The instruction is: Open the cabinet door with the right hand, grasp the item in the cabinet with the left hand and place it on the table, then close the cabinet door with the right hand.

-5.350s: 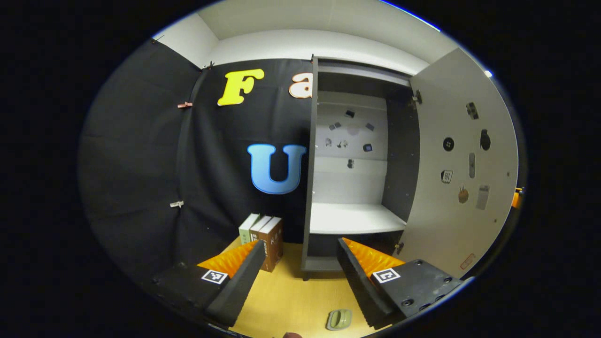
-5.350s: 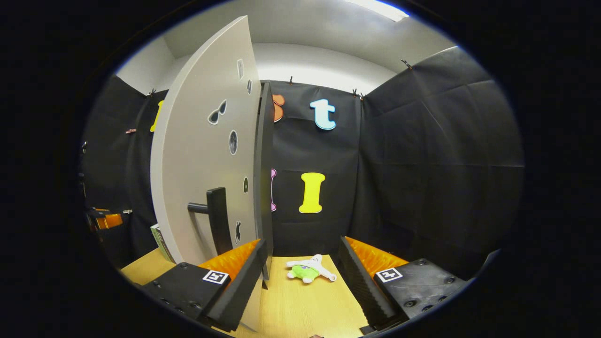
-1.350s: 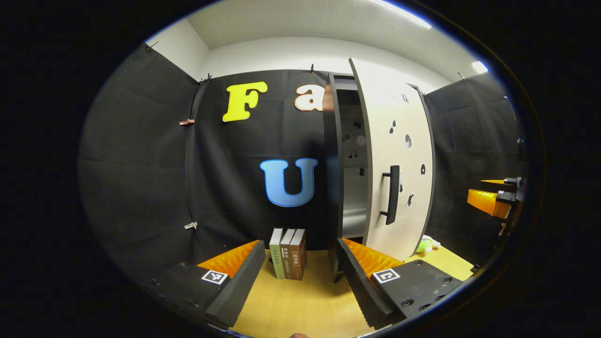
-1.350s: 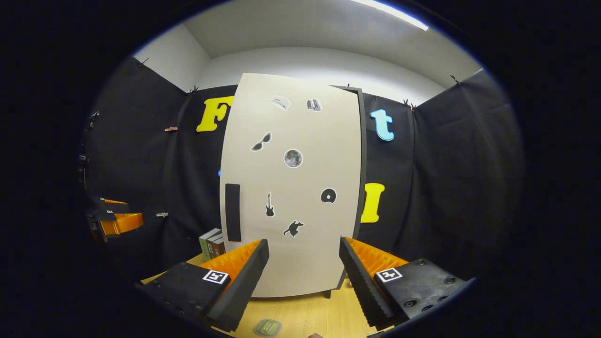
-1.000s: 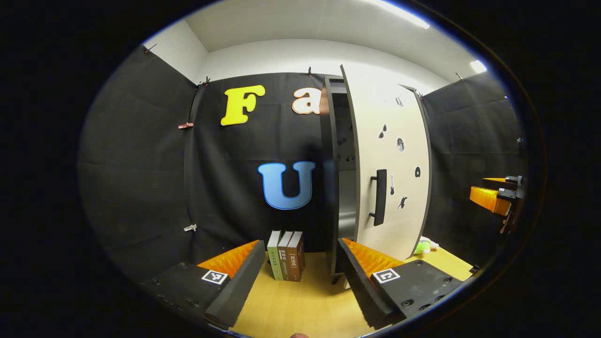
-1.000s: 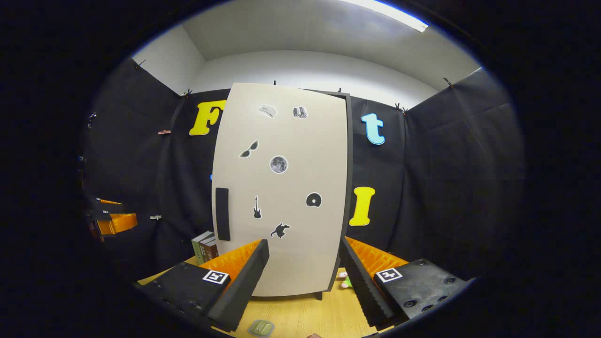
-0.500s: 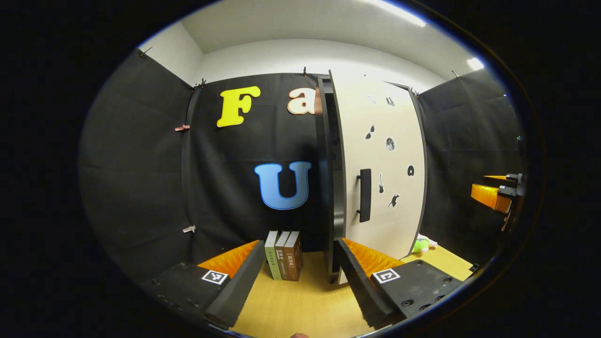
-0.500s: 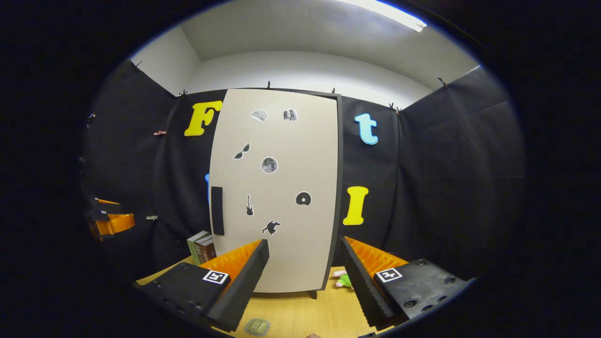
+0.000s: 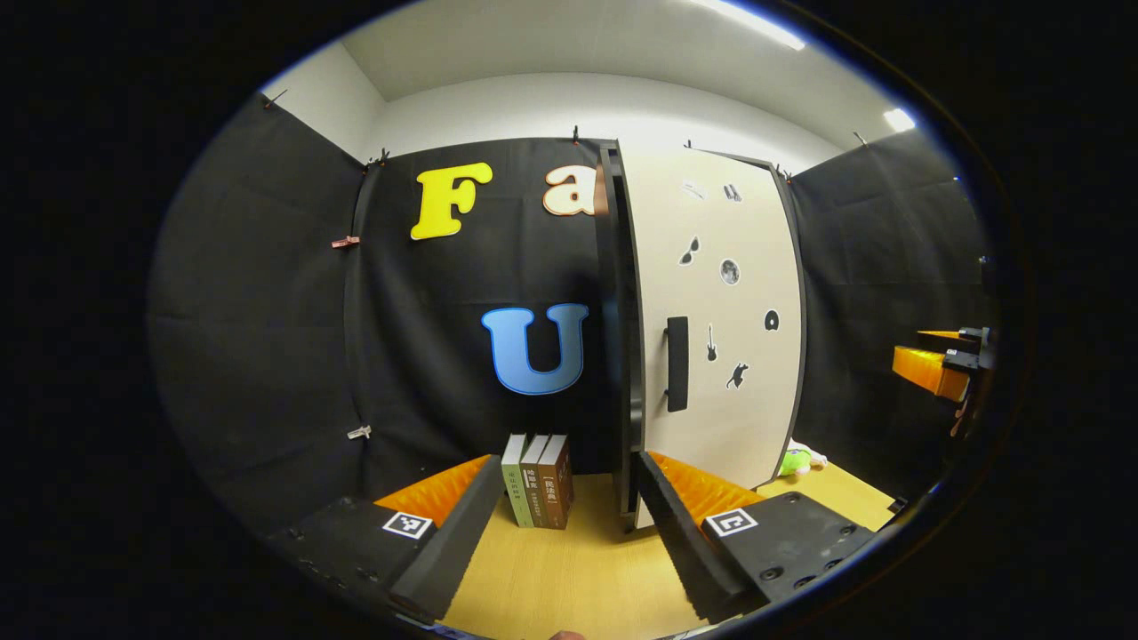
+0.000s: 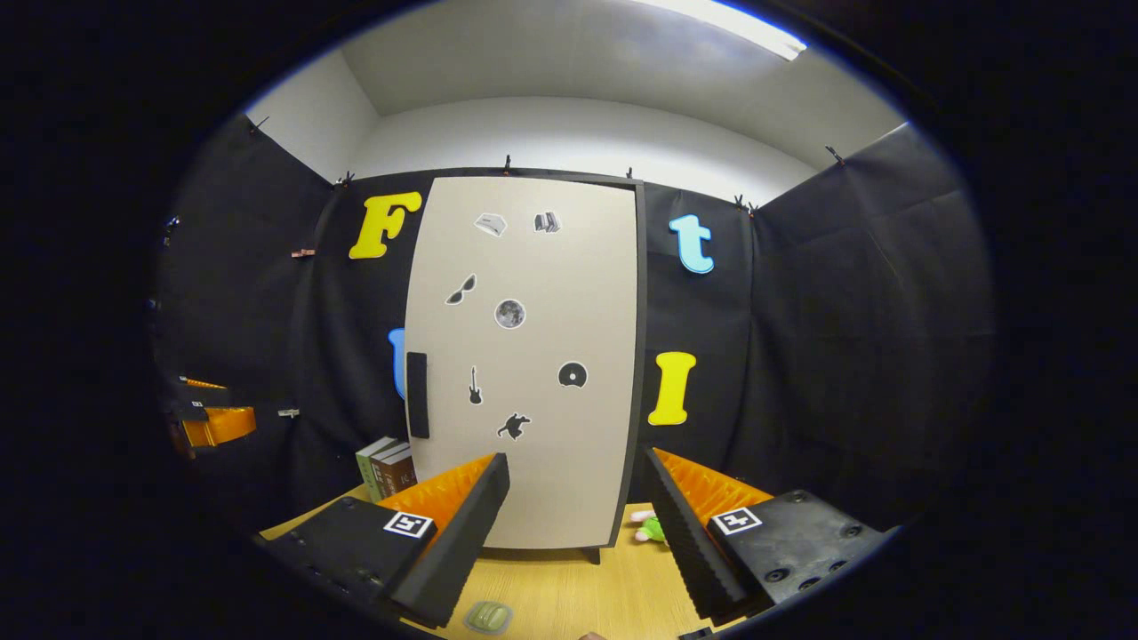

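Both grippers open, empty, one door seemingly shut, three books, one item.

One cabinet with one door and one black handle is seen. Three upright books are counted, seven stickers on the door, one plush toy, and one small green item on one wooden table.

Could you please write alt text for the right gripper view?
A pale cabinet door dotted with small dark stickers faces the camera, closed or nearly so. The right tongs hang open before it, above a wooden table with books, a small green item and a plush toy.
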A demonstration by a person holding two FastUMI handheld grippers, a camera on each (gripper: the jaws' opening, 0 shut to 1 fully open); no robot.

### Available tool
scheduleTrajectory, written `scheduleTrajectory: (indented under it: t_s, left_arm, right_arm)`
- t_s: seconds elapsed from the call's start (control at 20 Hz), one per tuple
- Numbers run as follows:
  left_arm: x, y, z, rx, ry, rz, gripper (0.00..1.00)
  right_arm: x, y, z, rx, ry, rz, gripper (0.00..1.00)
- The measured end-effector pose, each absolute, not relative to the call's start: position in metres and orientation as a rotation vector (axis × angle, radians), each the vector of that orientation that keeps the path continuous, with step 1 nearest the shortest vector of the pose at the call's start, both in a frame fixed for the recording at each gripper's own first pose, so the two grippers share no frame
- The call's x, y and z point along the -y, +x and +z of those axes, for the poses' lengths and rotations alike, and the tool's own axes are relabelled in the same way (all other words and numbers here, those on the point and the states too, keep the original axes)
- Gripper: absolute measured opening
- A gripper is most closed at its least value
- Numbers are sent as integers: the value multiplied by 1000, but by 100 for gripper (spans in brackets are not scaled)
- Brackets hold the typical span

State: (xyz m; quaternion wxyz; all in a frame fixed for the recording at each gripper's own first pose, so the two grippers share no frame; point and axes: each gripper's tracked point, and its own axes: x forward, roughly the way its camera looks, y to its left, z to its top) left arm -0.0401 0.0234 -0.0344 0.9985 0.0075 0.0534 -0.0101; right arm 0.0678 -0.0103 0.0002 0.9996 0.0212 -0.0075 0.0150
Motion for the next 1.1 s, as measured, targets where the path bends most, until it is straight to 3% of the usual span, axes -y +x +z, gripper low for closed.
scheduleTrajectory:
  t_s: [1.1]
  left_arm:
    - [-21,-38,-28,-100,20,-20,96]
  right_arm:
    - [10,68,1,24,57,24,98]
